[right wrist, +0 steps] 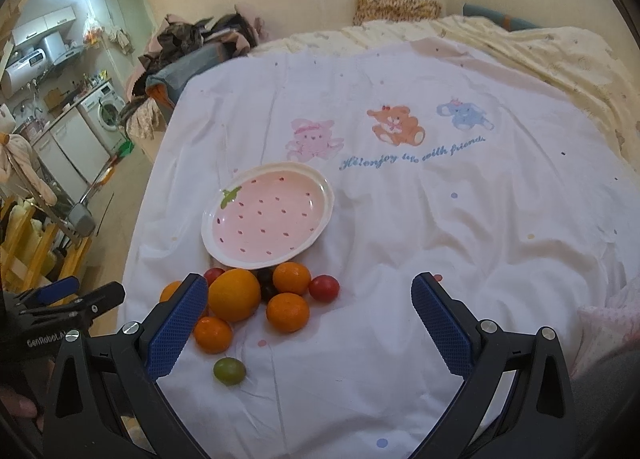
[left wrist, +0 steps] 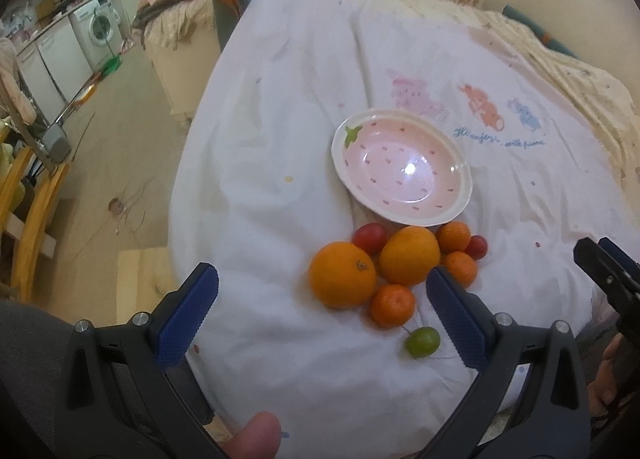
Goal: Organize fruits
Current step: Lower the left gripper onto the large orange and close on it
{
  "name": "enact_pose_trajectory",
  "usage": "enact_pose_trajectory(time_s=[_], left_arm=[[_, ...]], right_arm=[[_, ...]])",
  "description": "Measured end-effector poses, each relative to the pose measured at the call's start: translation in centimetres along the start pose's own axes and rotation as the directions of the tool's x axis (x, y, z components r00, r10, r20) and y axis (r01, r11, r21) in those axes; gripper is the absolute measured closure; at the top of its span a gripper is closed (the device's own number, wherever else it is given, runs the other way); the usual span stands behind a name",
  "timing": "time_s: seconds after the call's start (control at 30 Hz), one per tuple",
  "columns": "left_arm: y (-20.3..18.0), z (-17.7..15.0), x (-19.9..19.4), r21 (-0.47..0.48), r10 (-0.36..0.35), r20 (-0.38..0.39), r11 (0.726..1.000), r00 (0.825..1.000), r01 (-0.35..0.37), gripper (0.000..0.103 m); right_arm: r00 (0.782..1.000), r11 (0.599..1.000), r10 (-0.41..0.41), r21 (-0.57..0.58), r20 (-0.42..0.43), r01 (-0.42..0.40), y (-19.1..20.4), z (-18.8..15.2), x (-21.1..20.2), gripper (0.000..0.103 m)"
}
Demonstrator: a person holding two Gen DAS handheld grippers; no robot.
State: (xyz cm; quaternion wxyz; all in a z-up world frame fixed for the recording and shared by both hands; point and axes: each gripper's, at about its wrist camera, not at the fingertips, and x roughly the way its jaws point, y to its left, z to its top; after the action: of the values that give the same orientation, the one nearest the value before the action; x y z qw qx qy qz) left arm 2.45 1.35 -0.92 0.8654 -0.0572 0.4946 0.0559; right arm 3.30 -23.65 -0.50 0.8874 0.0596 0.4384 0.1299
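Fruit (left wrist: 400,271) lies clustered on the bed (left wrist: 280,99) just before the empty strawberry-pattern plate (left wrist: 401,167); nothing sorted yet. Left gripper (left wrist: 322,313) and right gripper (right wrist: 310,319) hover released; next, grasp one orange (left wrist: 343,274).

Home, bedroom open to kitchen: bed (right wrist: 400,199) with cartoon-bear quilt, washing machine (right wrist: 108,107) under counter, clothes pile (right wrist: 192,39).

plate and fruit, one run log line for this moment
plate: empty | fruit pile: on sheet beside plate | green fruit: apart | left gripper: open | right gripper: open
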Motion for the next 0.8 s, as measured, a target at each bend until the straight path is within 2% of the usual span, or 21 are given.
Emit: enact_pose_trajectory(time_s=[0.1,0.23,0.3,0.4,0.5,0.67,0.77,0.8], left_arm=[[0.4,1.0,1.1,-0.002,0.009,-0.070,1.000,0.998,-0.009,0.000],[1.2,1.9,3.5,-0.002,0.018,-0.172,1.000,0.985,-0.019,0.000],[1.7,2.0,4.9,-0.010,0.021,-0.230,1.000,0.973,-0.024,0.001],[2.0,1.9,6.7,-0.049,-0.035,-0.315,0.999,0.948,0.020,0.001],[0.9,1.7,8.1,-0.027,-0.056,-0.355,0.998,0.933,0.050,0.001],[-0.3,1.8,10.0,-0.047,-0.090,-0.416,0.996,0.905,0.077,0.016],[-0.4,1.7,11.1,-0.066,-0.102,-0.441,0.994,0.892,0.081,0.017],[-0.5,1.6,11.5,-0.070,-0.109,-0.447,0.994,0.888,0.086,0.024]], right_arm=[[0.999,1.000,0.014,0.010,-0.051,-0.013,-0.8,0.9,0.9,0.000],[0.993,1.000,0.006,0.029,-0.116,-0.003,-1.9,1.8,2.5,0.000],[0.989,0.999,0.007,0.045,-0.150,0.000,-2.4,2.3,3.4,0.000],[0.978,0.998,0.014,0.069,-0.210,0.000,-3.0,2.7,5.1,0.000],[0.971,0.996,0.018,0.085,-0.237,0.003,-3.3,2.9,6.2,0.000],[0.968,0.993,0.018,0.119,-0.252,0.013,-4.1,2.2,7.2,0.000],[0.965,0.991,0.013,0.130,-0.260,0.022,-4.5,2.0,7.5,0.000],[0.965,0.991,0.009,0.129,-0.260,0.026,-4.5,1.9,7.5,0.000]])
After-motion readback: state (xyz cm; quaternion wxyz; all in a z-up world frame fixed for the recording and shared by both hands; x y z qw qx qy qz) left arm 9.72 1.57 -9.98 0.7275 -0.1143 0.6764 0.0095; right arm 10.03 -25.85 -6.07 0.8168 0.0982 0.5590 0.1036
